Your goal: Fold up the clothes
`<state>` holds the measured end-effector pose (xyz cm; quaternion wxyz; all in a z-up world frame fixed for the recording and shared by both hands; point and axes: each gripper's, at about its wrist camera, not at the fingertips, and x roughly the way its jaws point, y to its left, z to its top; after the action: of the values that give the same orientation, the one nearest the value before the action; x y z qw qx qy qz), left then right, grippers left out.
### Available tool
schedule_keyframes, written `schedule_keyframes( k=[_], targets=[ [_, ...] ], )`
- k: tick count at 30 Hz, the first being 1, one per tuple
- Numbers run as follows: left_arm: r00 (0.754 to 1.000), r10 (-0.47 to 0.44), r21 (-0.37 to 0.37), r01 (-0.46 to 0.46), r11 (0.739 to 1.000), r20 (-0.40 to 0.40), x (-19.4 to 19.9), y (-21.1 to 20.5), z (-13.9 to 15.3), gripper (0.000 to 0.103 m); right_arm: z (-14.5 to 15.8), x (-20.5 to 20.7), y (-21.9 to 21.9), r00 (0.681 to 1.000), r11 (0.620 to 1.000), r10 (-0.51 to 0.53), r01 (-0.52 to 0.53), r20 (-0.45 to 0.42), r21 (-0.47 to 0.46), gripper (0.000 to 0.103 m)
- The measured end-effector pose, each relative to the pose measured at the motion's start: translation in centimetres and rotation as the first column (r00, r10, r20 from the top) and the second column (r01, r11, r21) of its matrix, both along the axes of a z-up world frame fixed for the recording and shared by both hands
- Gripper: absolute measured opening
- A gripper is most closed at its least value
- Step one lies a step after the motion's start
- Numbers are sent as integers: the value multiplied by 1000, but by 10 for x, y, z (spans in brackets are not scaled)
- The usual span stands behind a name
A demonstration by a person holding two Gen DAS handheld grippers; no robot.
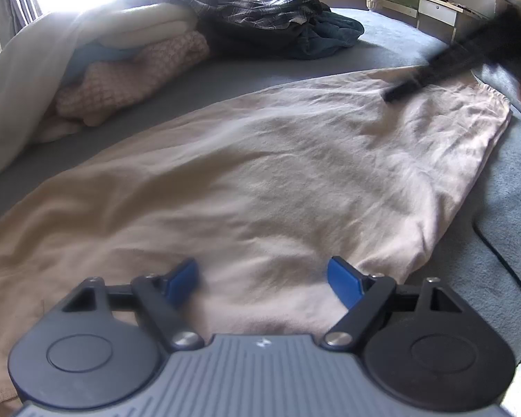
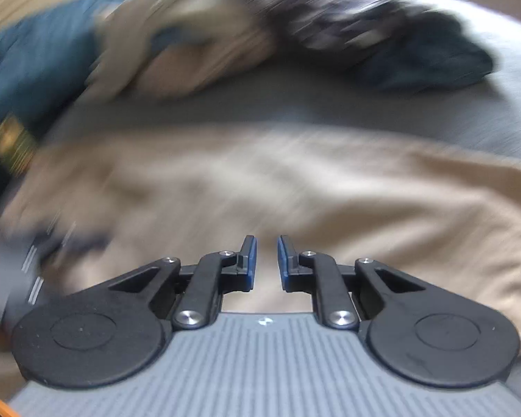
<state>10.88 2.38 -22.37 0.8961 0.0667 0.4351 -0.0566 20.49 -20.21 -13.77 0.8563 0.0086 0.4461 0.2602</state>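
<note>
Across the grey bed (image 1: pixel 260 69) lay the beige garment (image 1: pixel 260 173), spread nearly flat with shallow wrinkles, one hemmed end toward the right edge of the left wrist view. It looked thin, light and limp: likely to sag and drag rather than keep any shape, so the sensible holds seemed to be its corners or the hemmed edge, pinched through both layers. The left gripper (image 1: pixel 262 278) hovered low over the near part of the cloth, its blue pads set wide apart with nothing between them. The right gripper (image 2: pixel 266 260) had its pads nearly together, a narrow gap left, and no cloth visibly caught there; its view was smeared by motion. Beyond, a heap of unfolded clothes (image 1: pixel 278 21) waited beside folded blankets (image 1: pixel 139 55).
</note>
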Motion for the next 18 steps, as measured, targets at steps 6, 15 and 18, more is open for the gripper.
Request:
schedule_keyframes(
  k=[6, 15, 18],
  targets=[
    [1000, -12, -9, 12, 1000, -2, 0, 3, -1, 83, -42, 61, -33, 985, 978, -162, 168, 57, -126, 11],
    [999, -33, -11, 33, 999, -37, 6, 4, 1, 83, -42, 102, -157, 856, 858, -509, 513, 92, -24, 7],
    [997, -40, -10, 40, 999, -64, 12, 4, 2, 84, -31, 83, -161, 886, 888, -458, 460, 77, -15, 10]
  ],
)
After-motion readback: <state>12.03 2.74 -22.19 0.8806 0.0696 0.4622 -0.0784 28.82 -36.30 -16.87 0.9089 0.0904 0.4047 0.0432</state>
